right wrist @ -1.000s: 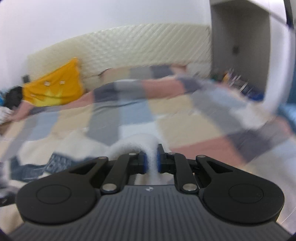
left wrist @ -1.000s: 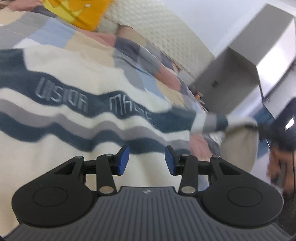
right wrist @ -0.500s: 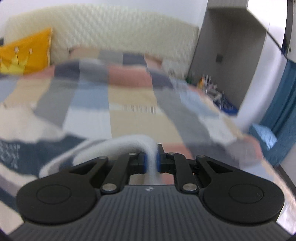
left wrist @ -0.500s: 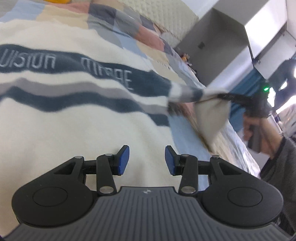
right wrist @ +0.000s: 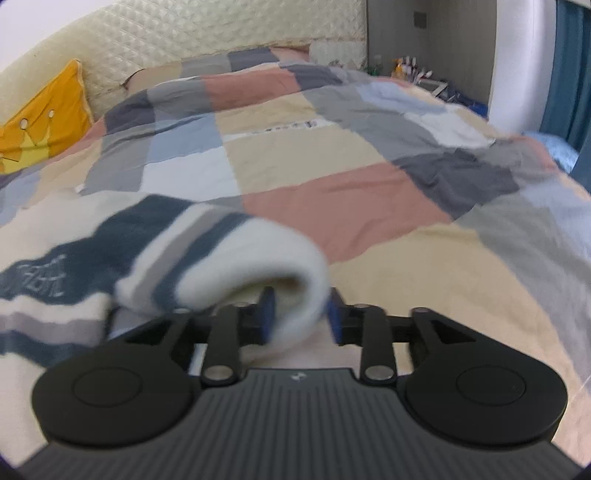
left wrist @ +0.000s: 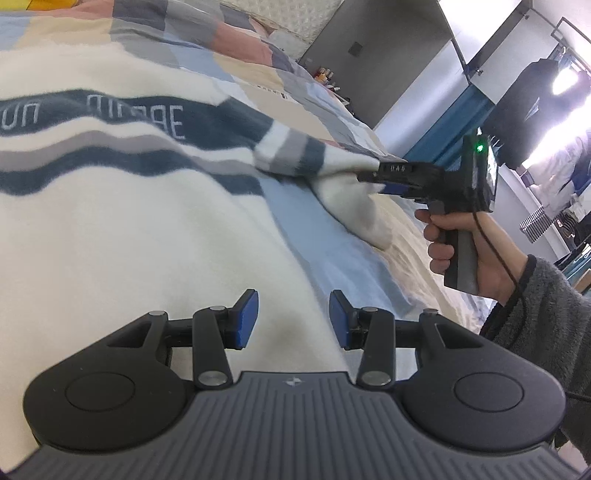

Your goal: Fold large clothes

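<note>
The cream sweater (left wrist: 122, 229), banded in navy and grey with lettering across its chest, lies spread on the patchwork bed quilt (right wrist: 332, 147). Its sleeve (right wrist: 236, 258) curls up off the quilt in a loop toward the right tongs (right wrist: 300, 314). A second ago, and half a second ago, those tongs were clenched on the sleeve end; now their blue pads (right wrist: 266, 314) stand apart with the cloth lying loosely between them, so the grip looks released. In the left wrist view the same sleeve (left wrist: 295, 155) stretches out to the right tongs (left wrist: 373, 177), held in the person's right hand (left wrist: 469, 251), though there the tips are hidden by fabric.

The left tongs (left wrist: 293, 319) hover open above the sweater's lower body, gripping nothing, as in both earlier views; the lettering now sits further left in that view than before. A yellow cushion (right wrist: 44, 122) leans against the quilted headboard (right wrist: 207, 33) at the far end of the bed.
</note>
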Action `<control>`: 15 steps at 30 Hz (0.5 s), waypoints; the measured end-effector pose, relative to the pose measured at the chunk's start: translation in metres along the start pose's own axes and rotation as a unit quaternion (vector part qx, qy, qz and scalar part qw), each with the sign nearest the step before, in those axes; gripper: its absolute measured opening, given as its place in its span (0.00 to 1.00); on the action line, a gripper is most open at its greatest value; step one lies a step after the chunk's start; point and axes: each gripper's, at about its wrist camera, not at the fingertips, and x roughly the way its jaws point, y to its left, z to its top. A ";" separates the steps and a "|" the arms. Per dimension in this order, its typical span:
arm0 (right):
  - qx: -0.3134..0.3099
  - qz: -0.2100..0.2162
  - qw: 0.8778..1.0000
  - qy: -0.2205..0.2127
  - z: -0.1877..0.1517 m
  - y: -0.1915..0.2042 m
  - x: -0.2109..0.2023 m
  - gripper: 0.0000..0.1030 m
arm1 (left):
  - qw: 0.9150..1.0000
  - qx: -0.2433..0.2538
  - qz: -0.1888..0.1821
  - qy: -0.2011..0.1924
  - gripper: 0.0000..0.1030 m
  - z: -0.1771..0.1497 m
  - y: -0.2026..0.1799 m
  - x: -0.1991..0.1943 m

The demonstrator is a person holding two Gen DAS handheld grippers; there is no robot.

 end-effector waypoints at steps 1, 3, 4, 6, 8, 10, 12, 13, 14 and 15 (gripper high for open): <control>0.003 0.004 1.000 0.001 -0.001 0.002 -0.003 0.53 | 1.000 -0.003 0.000 0.000 0.46 -0.003 -0.003 -0.001; 0.008 0.019 1.000 0.002 -0.004 0.009 -0.014 0.59 | 1.000 -0.010 -0.003 0.000 0.46 -0.008 -0.008 -0.005; 0.010 0.027 1.000 0.005 -0.006 0.013 -0.020 0.60 | 1.000 -0.010 -0.004 -0.001 0.46 -0.011 -0.012 -0.007; 0.018 0.038 0.999 0.008 -0.010 0.020 -0.033 0.60 | 1.000 -0.007 -0.005 -0.001 0.46 -0.017 -0.020 -0.011; 0.036 0.059 0.998 0.009 -0.014 0.027 -0.049 0.60 | 1.000 -0.005 -0.008 0.000 0.46 -0.024 -0.026 -0.014; 0.058 0.075 0.995 0.012 -0.019 0.034 -0.064 0.60 | 1.000 0.000 -0.008 0.006 0.46 -0.033 -0.033 -0.016; 0.078 0.098 0.992 0.008 -0.028 0.040 -0.079 0.60 | 1.000 0.008 -0.005 0.009 0.46 -0.039 -0.040 -0.016; 0.083 0.107 0.991 0.007 -0.032 0.043 -0.085 0.60 | 1.000 0.011 -0.004 0.011 0.46 -0.042 -0.043 -0.016; 0.086 0.110 0.990 0.005 -0.039 0.045 -0.090 0.60 | 1.000 0.012 -0.004 0.012 0.46 -0.044 -0.045 -0.016; 0.083 0.111 0.990 0.008 -0.045 0.048 -0.094 0.60 | 1.000 0.013 -0.005 0.015 0.46 -0.046 -0.048 -0.015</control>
